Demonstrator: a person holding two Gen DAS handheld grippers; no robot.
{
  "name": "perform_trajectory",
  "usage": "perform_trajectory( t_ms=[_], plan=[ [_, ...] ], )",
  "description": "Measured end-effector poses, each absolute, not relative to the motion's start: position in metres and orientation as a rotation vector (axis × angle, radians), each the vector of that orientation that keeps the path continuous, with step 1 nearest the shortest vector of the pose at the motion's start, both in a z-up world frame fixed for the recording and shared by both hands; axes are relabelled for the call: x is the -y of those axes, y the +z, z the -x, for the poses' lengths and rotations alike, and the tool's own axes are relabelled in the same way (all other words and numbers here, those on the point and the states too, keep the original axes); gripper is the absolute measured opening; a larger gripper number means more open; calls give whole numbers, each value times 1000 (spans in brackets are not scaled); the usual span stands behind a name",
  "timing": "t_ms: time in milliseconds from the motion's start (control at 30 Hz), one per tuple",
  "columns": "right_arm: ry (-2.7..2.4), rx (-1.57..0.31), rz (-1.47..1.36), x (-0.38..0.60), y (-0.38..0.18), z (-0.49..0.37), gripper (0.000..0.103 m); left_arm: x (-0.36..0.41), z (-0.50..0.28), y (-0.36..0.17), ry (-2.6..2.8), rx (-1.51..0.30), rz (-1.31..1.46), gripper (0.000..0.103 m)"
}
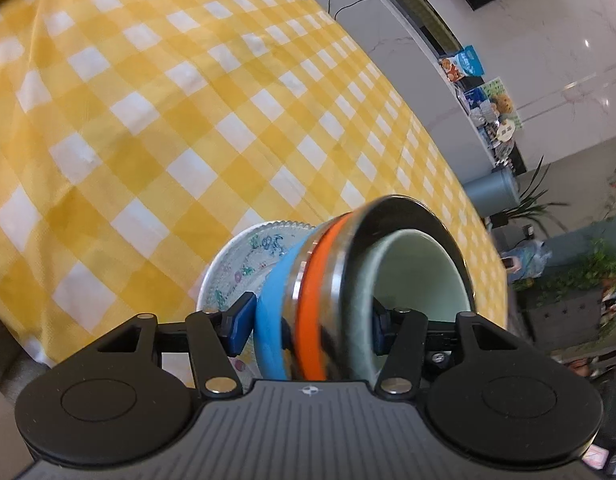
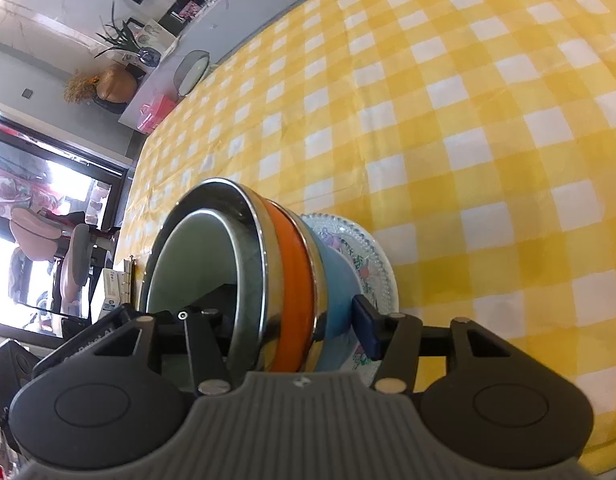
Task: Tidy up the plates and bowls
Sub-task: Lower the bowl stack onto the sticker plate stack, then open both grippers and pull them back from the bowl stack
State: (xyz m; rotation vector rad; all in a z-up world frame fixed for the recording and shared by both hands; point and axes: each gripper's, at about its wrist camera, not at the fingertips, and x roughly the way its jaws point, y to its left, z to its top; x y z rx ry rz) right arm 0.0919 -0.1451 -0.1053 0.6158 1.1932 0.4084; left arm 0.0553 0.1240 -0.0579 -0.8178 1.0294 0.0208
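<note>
A stack stands on the checked tablecloth (image 1: 148,120): a floral plate (image 1: 236,264) at the bottom, then a blue bowl (image 1: 268,320), a steel bowl with an orange band (image 1: 316,280), and a pale green bowl (image 1: 416,272) nested inside. Both views are rolled sideways. My left gripper (image 1: 311,322) is shut across the stack's wall, with one pad against the blue bowl and the other inside the green bowl's rim. From the opposite side my right gripper (image 2: 292,316) straddles the same stack. One pad lies against the blue bowl (image 2: 336,280) above the plate (image 2: 372,248), and its other finger is partly hidden inside the green bowl (image 2: 188,264).
The yellow and white cloth (image 2: 468,120) stretches far beyond the stack. A long counter behind the table carries snack packets (image 1: 464,64), a round grey dish (image 2: 192,70) and a pink bag (image 2: 156,114). Potted plants and chairs stand past the table's edge.
</note>
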Motion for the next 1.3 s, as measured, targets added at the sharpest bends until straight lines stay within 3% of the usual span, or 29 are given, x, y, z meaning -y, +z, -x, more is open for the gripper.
perform_trajectory(
  t_ms=[133, 400, 833, 1033, 1300],
  plan=[
    [387, -1156, -572, 146, -98, -89, 66, -121, -55, -51, 23, -1016, 775, 66],
    [371, -1083, -556, 153, -79, -78, 69, -113, -46, -24, 50, -948, 669, 69],
    [336, -719, -252, 159, 4, -8, 76, -65, 30, 78, 18, -593, 243, 67],
    [283, -549, -129, 167, 23, 43, 79, -45, 73, 88, 41, -477, 87, 66],
    [230, -427, -64, 169, 21, 93, 80, -28, 102, 79, 60, -455, -18, 66]
  ],
)
